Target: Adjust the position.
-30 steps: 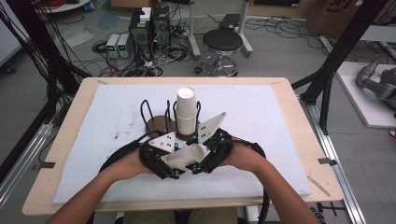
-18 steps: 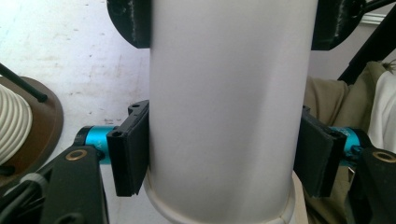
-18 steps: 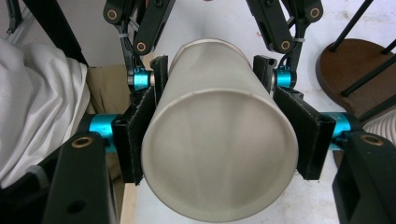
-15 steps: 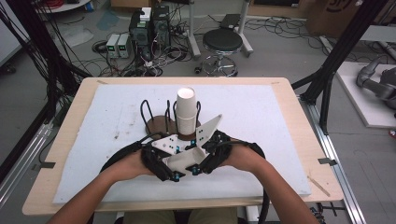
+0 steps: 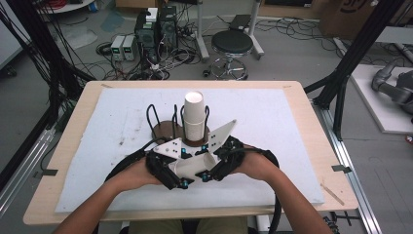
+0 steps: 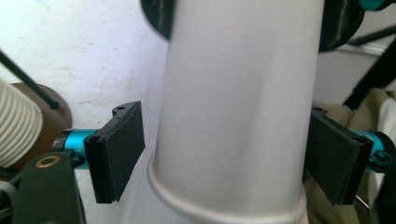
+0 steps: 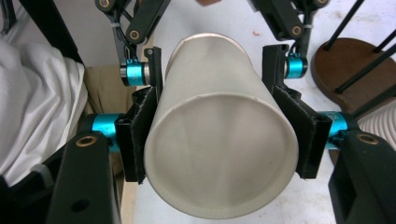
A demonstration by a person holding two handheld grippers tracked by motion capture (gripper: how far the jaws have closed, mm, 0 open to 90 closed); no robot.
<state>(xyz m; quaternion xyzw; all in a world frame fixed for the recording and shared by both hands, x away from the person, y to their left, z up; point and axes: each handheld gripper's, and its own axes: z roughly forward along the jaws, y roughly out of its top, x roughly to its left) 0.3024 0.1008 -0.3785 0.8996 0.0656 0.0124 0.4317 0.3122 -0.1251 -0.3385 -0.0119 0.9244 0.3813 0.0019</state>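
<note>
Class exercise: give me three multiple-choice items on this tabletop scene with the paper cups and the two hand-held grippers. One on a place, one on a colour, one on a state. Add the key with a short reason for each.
1. Where does the stack of paper cups stand?
A. on the brown round stand with black wire posts
B. on the floor by the stool
C. on the bare wooden table edge

2. What colour is the single cup held between the grippers?
A. red
B. white
C. blue

3. How does the right gripper meet that cup?
A. it hangs well above it
B. it lies beside it, jaws away
C. its pads press the cup's sides

Key: 1 A, the high view shows the stack on the stand among the posts. 2 B, both gripper views show a plain white wall. 3 C, the right gripper view shows both pads against the cup, the jaws having just been closing.
</note>
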